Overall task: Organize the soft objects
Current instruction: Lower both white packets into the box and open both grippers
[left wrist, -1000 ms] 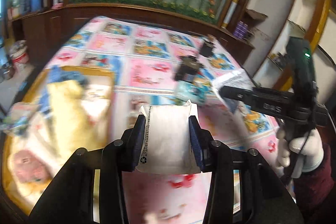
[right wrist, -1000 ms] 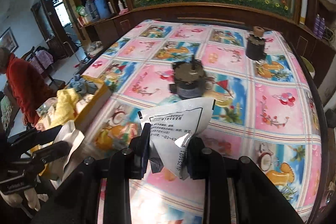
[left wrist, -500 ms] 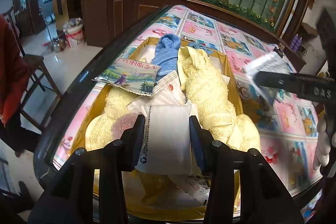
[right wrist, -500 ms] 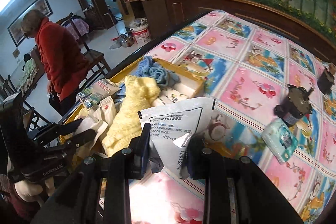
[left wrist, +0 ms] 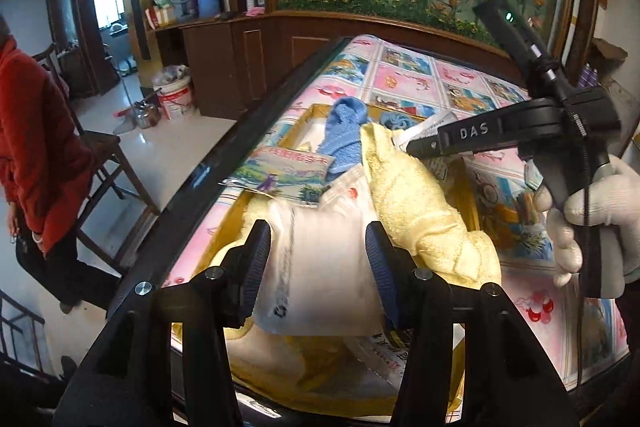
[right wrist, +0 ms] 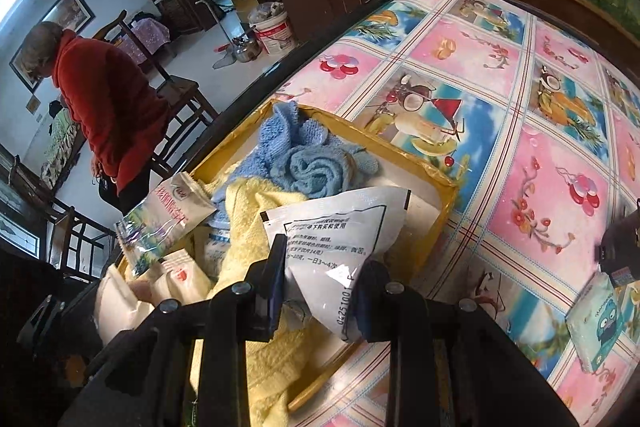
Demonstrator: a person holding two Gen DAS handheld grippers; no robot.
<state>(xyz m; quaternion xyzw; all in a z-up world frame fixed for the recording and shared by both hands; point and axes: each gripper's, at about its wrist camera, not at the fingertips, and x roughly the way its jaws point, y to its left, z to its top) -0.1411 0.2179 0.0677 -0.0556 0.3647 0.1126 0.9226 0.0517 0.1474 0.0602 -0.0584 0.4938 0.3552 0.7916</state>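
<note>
A yellow-rimmed box (left wrist: 316,111) at the table's left edge holds a yellow towel (left wrist: 412,203), a blue cloth (left wrist: 344,139) and several sachets. My left gripper (left wrist: 318,259) hangs over its near end. Its jaws are opening, and a plain white packet (left wrist: 324,267), blurred, is slipping between the pads. My right gripper (right wrist: 320,267) is shut on a white printed sachet (right wrist: 340,227) over the yellow towel (right wrist: 248,227) and beside the blue cloth (right wrist: 316,171). From the left wrist view, the right gripper (left wrist: 416,147) reaches in from the right, above the towel.
A person in a red coat (right wrist: 104,99) stands by a wooden chair (right wrist: 176,95) left of the table. A tissue pack (right wrist: 600,323) and a dark object (right wrist: 620,247) lie on the patterned cloth at the right. A colourful sachet (left wrist: 280,171) juts over the box's left rim.
Both grippers swung left from the middle of the table to over the box, each with its packet. The left jaws have spread a little and the white packet now looks blurred.
</note>
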